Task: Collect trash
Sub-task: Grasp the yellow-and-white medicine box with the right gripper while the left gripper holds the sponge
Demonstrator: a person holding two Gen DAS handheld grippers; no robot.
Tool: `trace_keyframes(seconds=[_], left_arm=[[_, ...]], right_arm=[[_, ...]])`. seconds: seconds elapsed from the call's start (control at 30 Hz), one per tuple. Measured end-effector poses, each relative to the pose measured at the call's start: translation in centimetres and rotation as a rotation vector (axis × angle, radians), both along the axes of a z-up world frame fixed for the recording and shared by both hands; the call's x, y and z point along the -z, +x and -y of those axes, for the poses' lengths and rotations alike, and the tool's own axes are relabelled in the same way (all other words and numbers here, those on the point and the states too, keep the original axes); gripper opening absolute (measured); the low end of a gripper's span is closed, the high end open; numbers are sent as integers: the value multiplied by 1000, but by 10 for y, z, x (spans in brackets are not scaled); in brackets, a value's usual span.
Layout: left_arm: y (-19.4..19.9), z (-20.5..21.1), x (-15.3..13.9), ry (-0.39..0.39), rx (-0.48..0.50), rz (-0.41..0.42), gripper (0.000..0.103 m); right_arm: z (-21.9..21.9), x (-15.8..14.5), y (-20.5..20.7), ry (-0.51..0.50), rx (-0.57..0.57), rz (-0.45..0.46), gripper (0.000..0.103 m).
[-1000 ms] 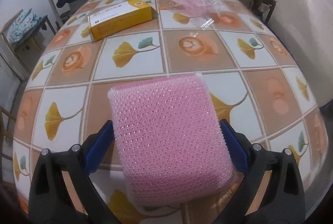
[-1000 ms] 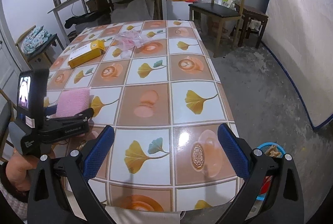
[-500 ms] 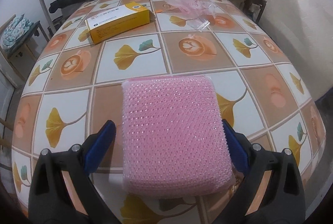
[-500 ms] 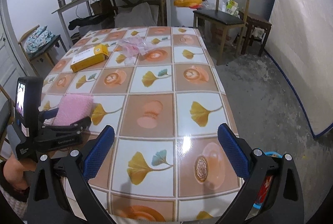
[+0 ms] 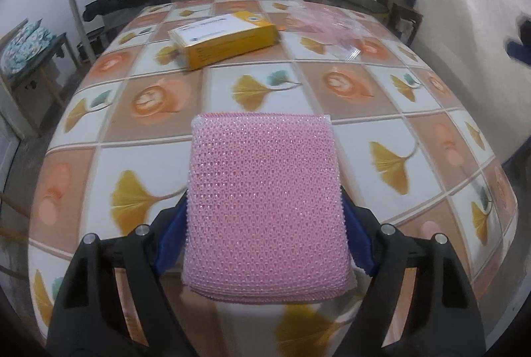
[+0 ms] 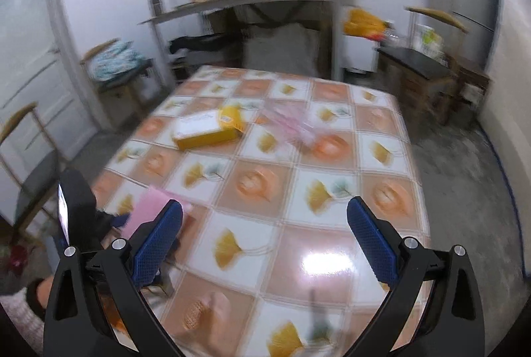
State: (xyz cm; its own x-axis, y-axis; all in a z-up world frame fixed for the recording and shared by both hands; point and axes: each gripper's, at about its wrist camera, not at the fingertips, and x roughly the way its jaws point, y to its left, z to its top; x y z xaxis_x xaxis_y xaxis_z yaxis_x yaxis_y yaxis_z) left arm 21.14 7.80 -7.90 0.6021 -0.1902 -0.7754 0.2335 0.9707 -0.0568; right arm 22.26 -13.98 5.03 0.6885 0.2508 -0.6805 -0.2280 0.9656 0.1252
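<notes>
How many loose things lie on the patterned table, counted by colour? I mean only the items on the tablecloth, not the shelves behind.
Pink: 2, the pink mesh sponge between the left gripper fingers, and the crumpled pink plastic wrapper at the far side.
Yellow: 1, the yellow box.
Total: 3.

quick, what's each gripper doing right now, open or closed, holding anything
Left gripper: jaws have just been closing on the pink sponge, fingers against its sides.
Right gripper: open, holding nothing.
</notes>
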Motion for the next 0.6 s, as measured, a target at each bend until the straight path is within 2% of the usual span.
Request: trace_keyframes(seconds=[0.17, 0.23, 0.3, 0.37, 0.5, 0.57, 0.6], left_arm=[[-1, -36, -2, -28, -58, -4, 76], [-2, -50, -3, -44, -82, -11, 76], [-4, -61, -4, -60, -107, -16, 76], [-6, -70, -3, -72, -128, -19, 76], [-14, -74, -2, -37, -130, -12, 76], [-16, -75, -2, -36, -127, -14, 76], [-17, -76, -2, -44, -127, -14, 76]], right_arm=[[-46, -7, 78, 52, -183, -26, 96], [-72, -5, 118, 62, -238, -31, 82], [-101, 4, 168, 50, -248, -73, 67], [-124, 18, 207, 41, -260, -130, 56], [-165, 69, 283, -69, -222, -281, 50], [-166, 90, 305, -76, -171, -363, 49], [-162, 98, 312, -49, -151, -404, 49]])
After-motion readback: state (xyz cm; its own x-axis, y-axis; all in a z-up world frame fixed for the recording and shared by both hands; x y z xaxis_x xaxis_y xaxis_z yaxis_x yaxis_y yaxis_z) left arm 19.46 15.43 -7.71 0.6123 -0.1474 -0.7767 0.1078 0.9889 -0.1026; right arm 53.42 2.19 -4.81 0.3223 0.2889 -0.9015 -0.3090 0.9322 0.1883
